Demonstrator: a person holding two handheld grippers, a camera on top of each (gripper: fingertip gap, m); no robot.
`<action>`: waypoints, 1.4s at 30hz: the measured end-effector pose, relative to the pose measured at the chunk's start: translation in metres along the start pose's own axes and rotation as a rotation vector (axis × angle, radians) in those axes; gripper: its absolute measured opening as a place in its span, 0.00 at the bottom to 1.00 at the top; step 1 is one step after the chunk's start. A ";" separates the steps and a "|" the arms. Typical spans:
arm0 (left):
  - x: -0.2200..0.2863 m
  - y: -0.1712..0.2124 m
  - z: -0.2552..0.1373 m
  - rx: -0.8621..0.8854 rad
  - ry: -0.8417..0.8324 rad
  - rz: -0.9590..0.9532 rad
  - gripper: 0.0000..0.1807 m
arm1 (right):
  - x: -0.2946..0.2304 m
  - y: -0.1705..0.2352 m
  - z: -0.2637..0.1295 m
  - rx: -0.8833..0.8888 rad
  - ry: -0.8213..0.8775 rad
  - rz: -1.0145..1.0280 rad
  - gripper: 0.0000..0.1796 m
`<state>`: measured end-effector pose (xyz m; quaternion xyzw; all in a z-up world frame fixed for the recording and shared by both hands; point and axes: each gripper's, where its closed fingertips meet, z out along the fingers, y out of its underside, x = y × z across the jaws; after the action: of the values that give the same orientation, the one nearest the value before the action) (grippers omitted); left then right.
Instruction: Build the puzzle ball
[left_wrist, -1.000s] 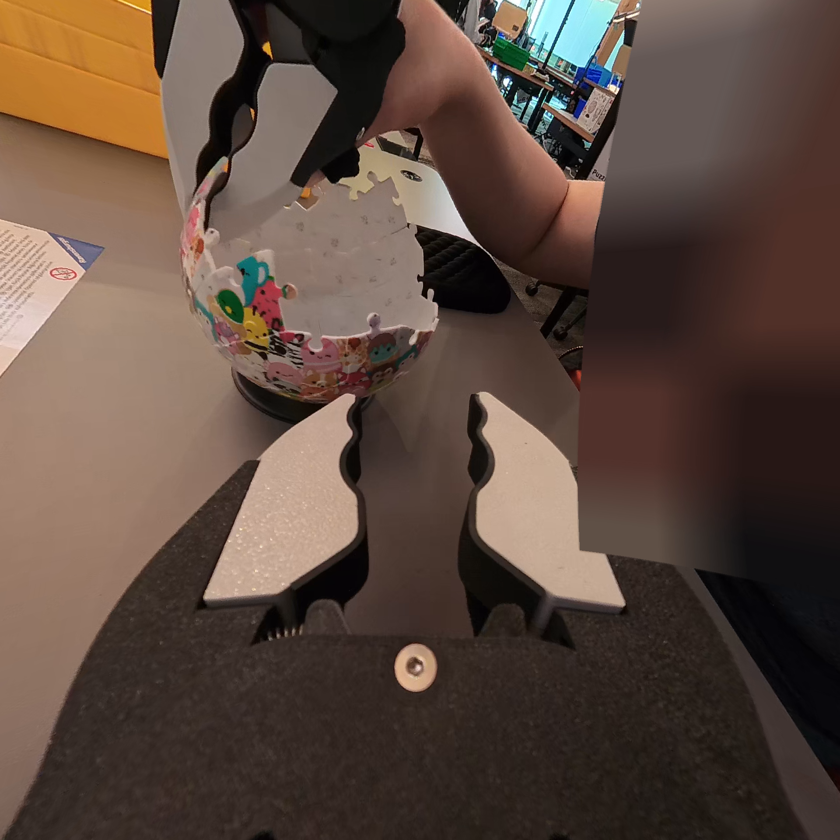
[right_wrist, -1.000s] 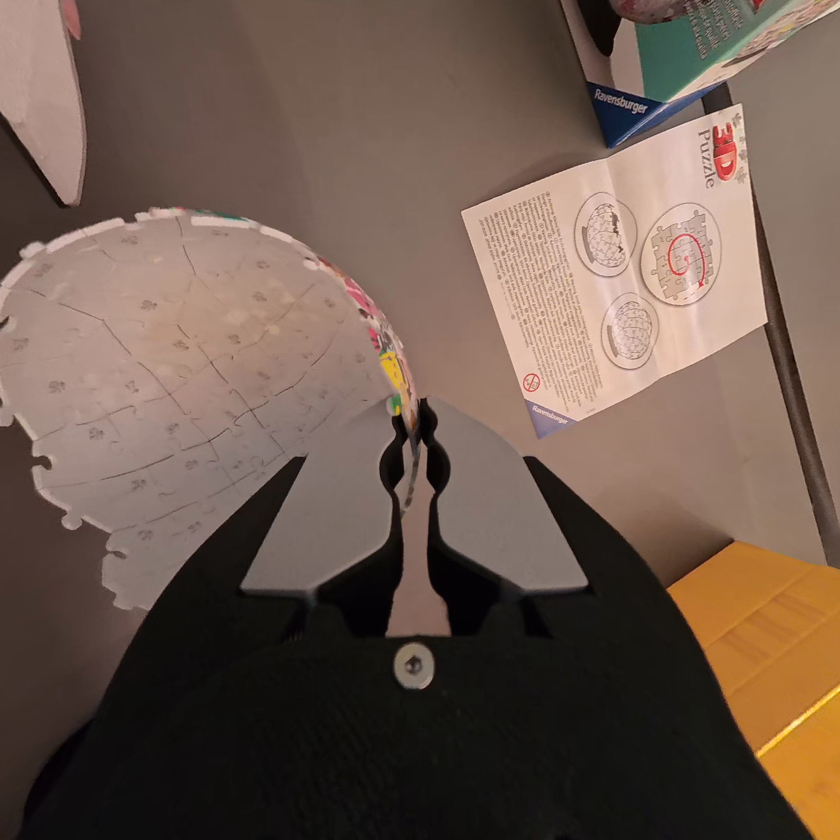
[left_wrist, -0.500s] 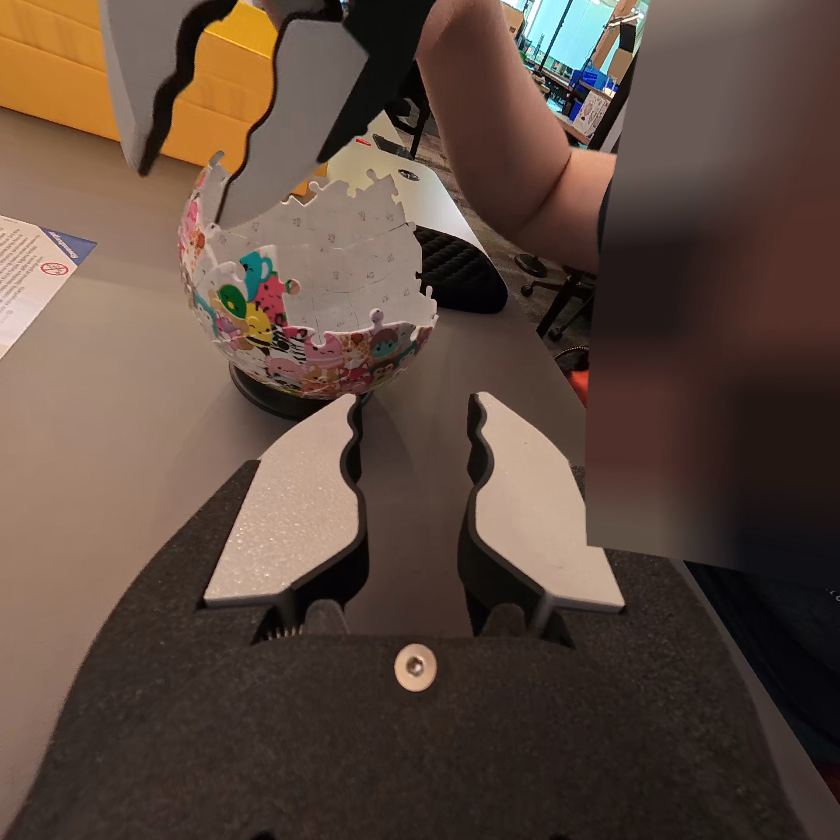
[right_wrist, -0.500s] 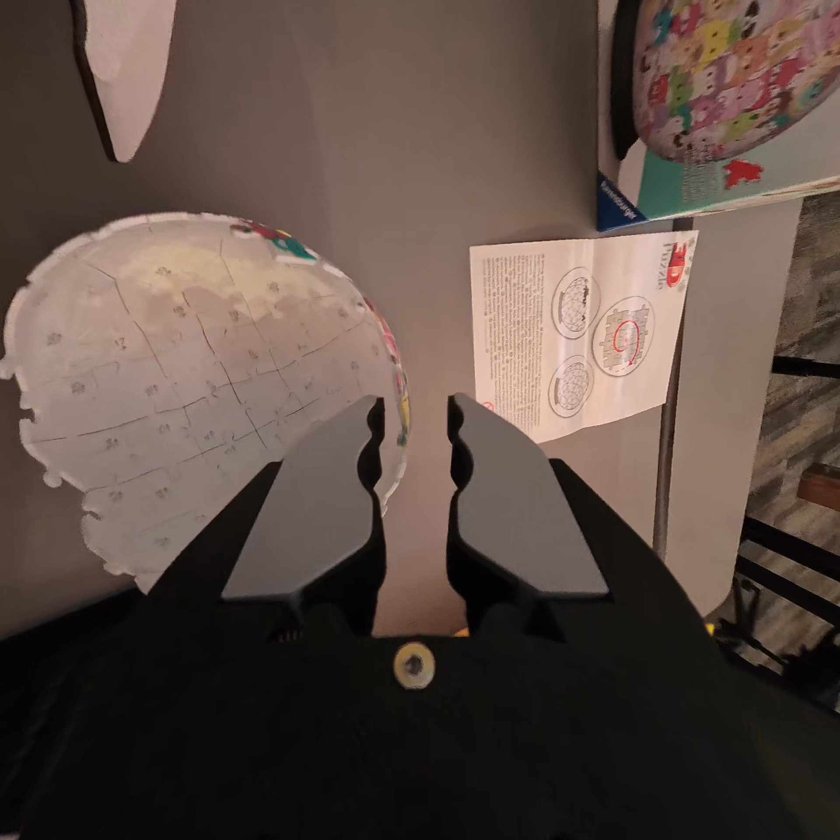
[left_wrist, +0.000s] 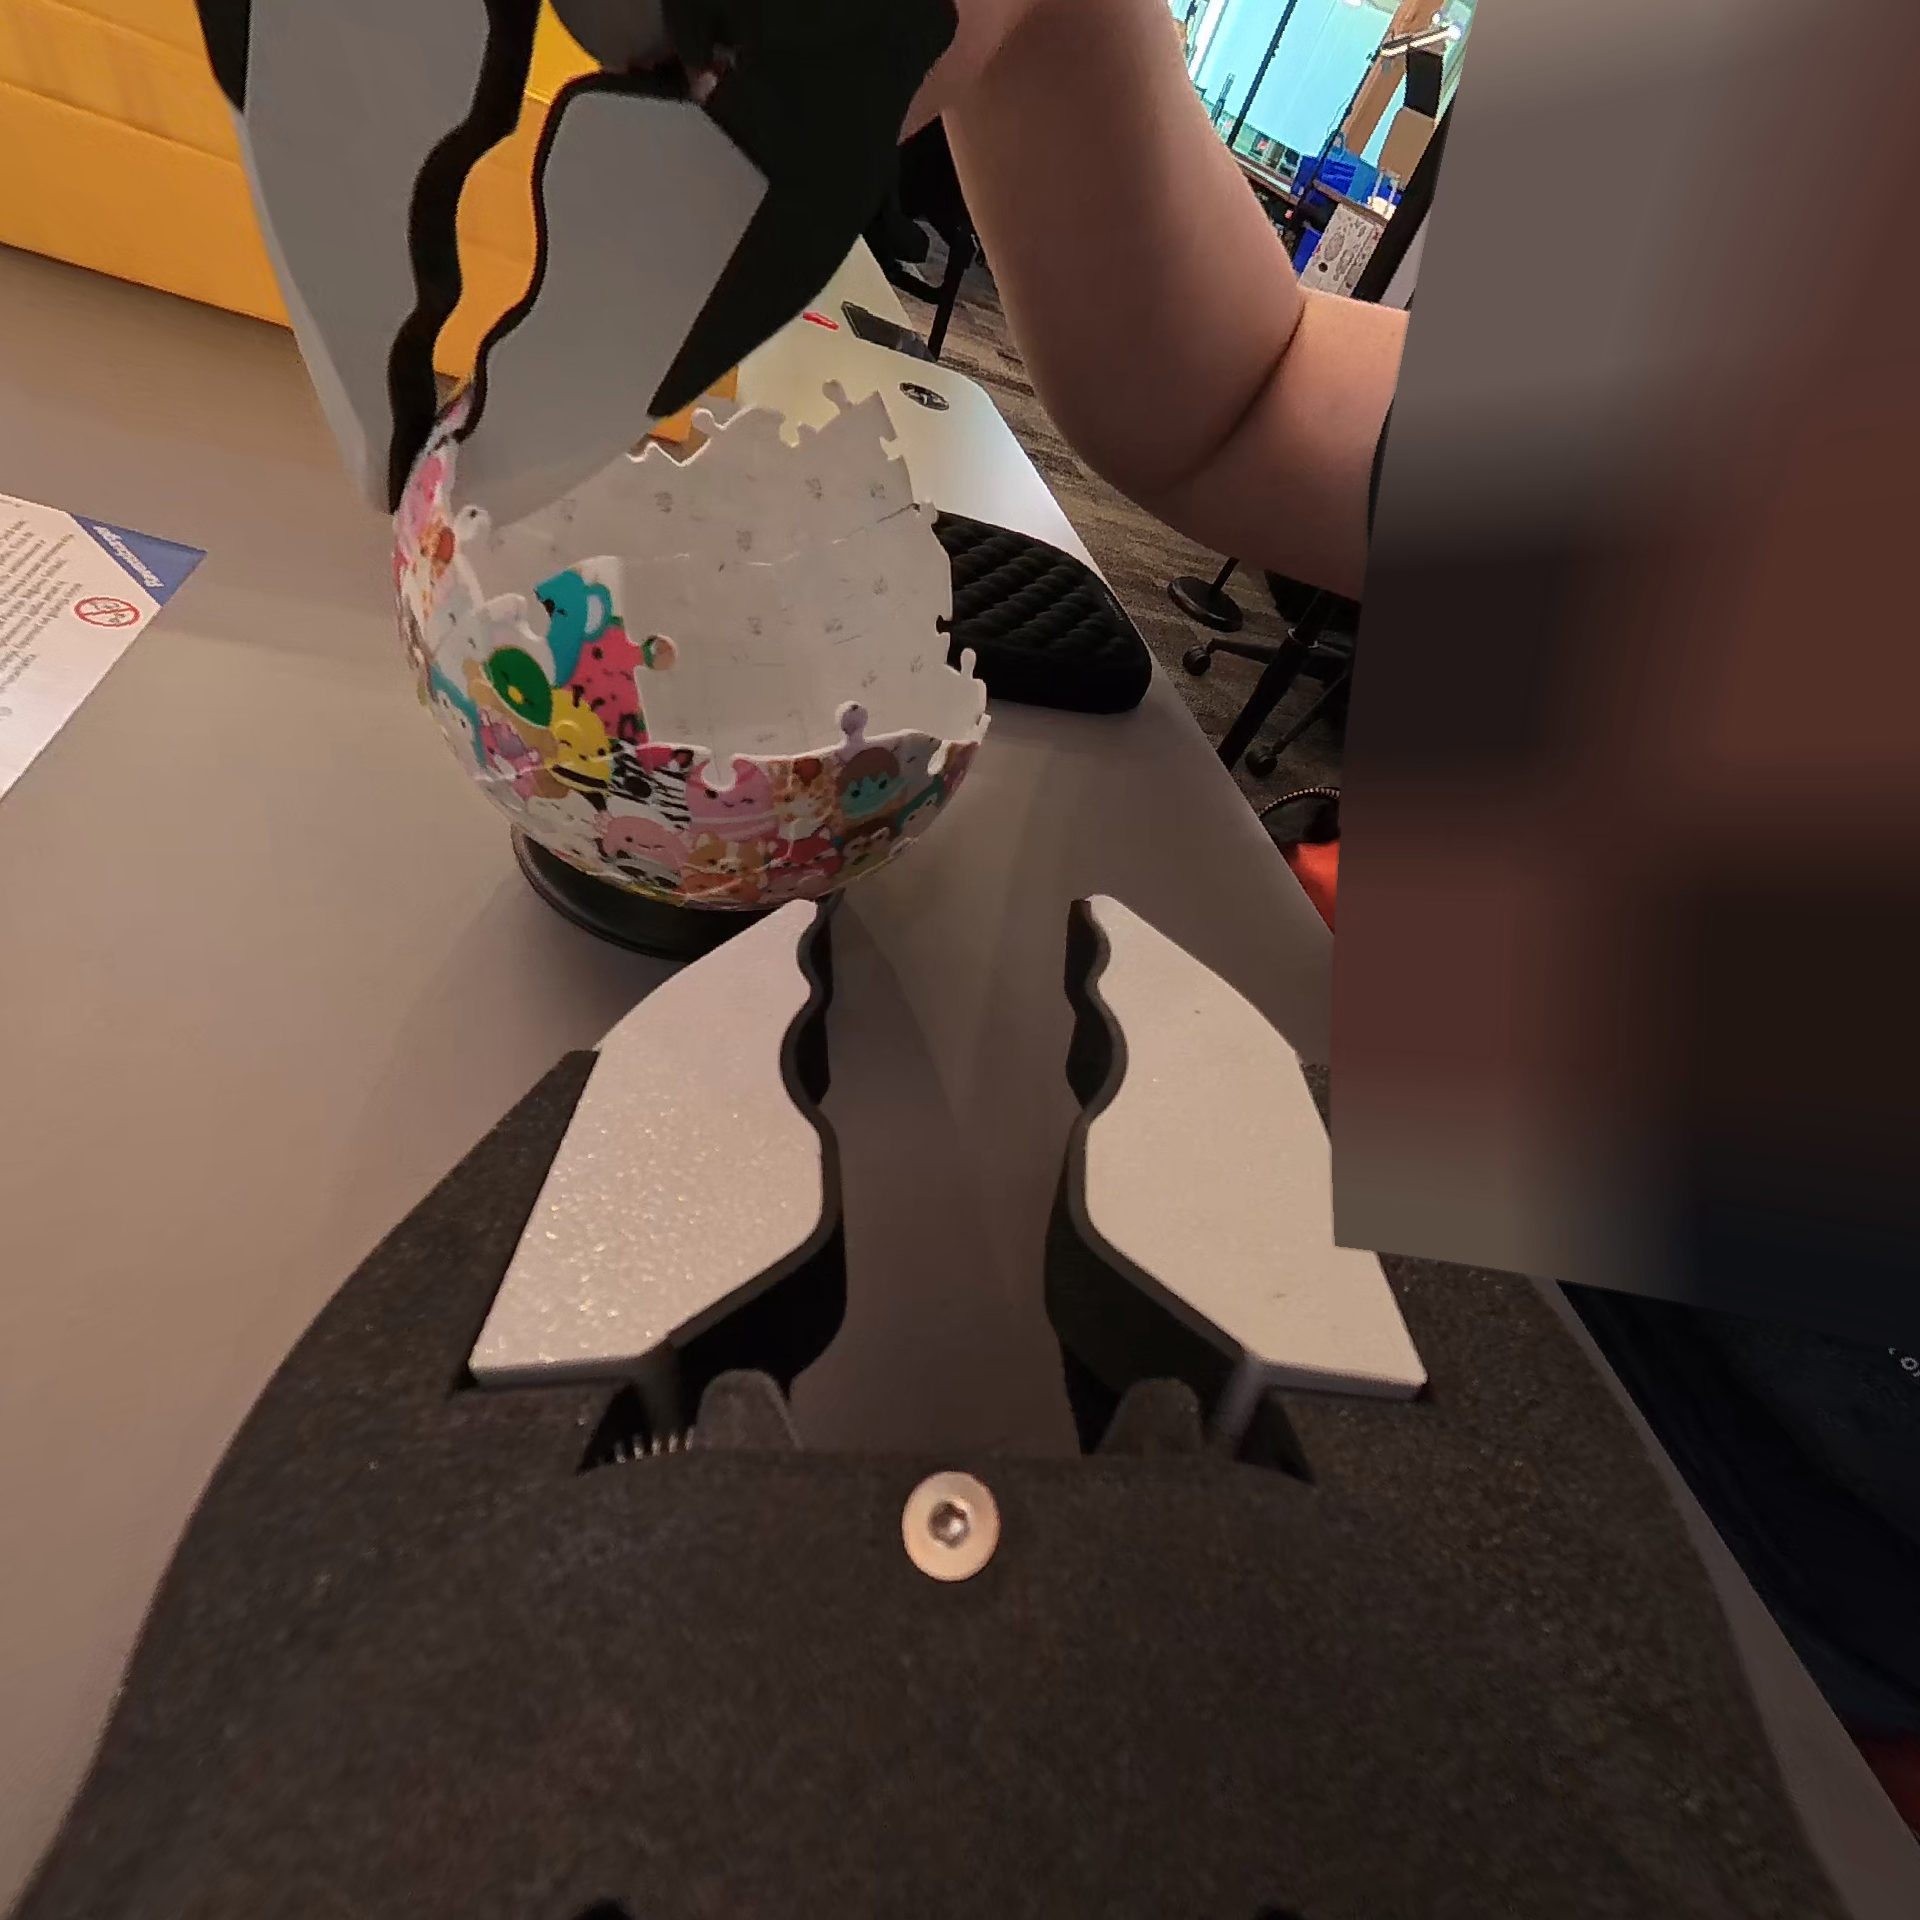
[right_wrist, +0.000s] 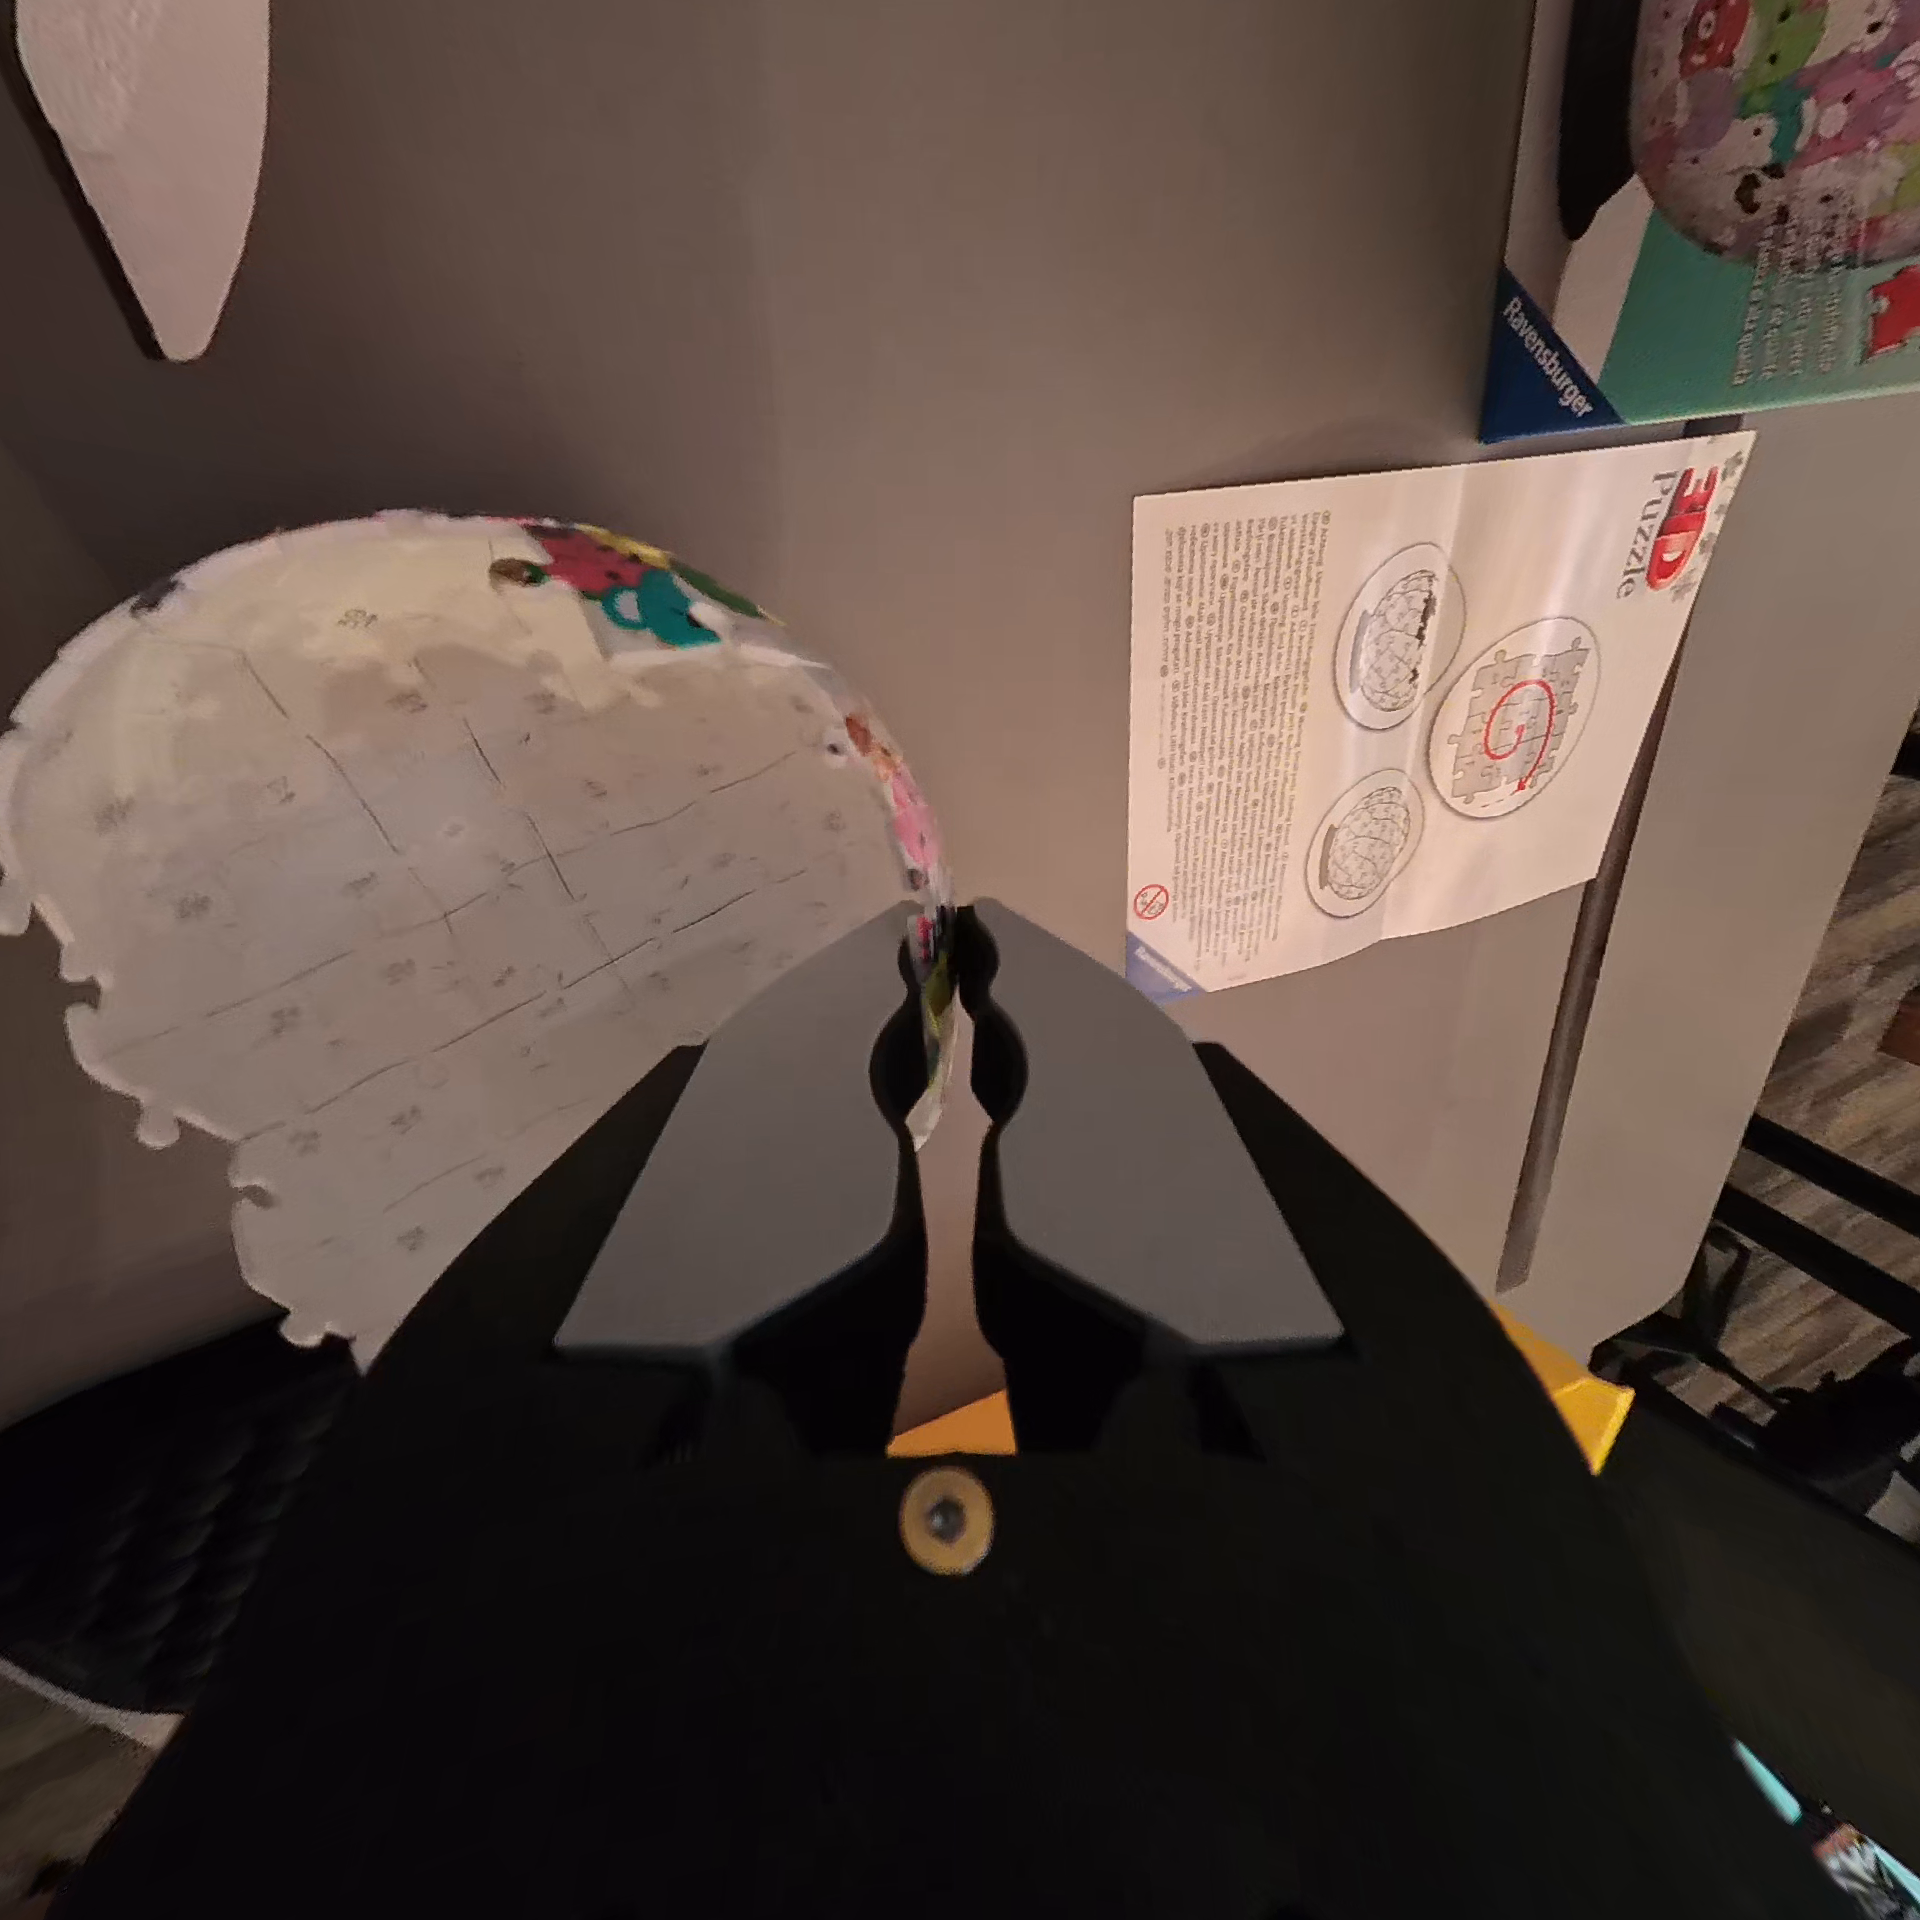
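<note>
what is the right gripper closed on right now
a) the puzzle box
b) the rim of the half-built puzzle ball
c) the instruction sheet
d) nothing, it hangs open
b: the right gripper pinches the rim of the puzzle ball, its jaws nearly together around the shell's edge.

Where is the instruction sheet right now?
In the right wrist view the instruction sheet lies flat on the table, right of the puzzle ball and just below the puzzle box.

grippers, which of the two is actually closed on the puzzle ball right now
The right gripper: it is pinched on the rim of the puzzle ball from above. The left gripper sits open and empty on the near side, short of the ball.
</note>
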<state>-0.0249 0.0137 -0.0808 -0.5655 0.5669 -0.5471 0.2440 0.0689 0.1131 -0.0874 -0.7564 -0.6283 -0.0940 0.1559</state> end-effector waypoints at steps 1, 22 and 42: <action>0.000 0.000 0.000 0.000 0.001 0.000 0.24 | 0.000 0.002 -0.001 -0.009 0.007 -0.001 0.02; 0.003 0.000 0.001 -0.001 0.013 -0.008 0.23 | 0.006 0.019 -0.021 0.247 0.053 0.167 0.13; 0.002 0.001 0.003 -0.001 0.017 -0.018 0.23 | 0.003 0.012 -0.010 0.259 0.072 0.181 0.02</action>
<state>-0.0235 0.0103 -0.0815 -0.5660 0.5640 -0.5538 0.2341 0.0819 0.1108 -0.0786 -0.7796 -0.5585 -0.0247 0.2823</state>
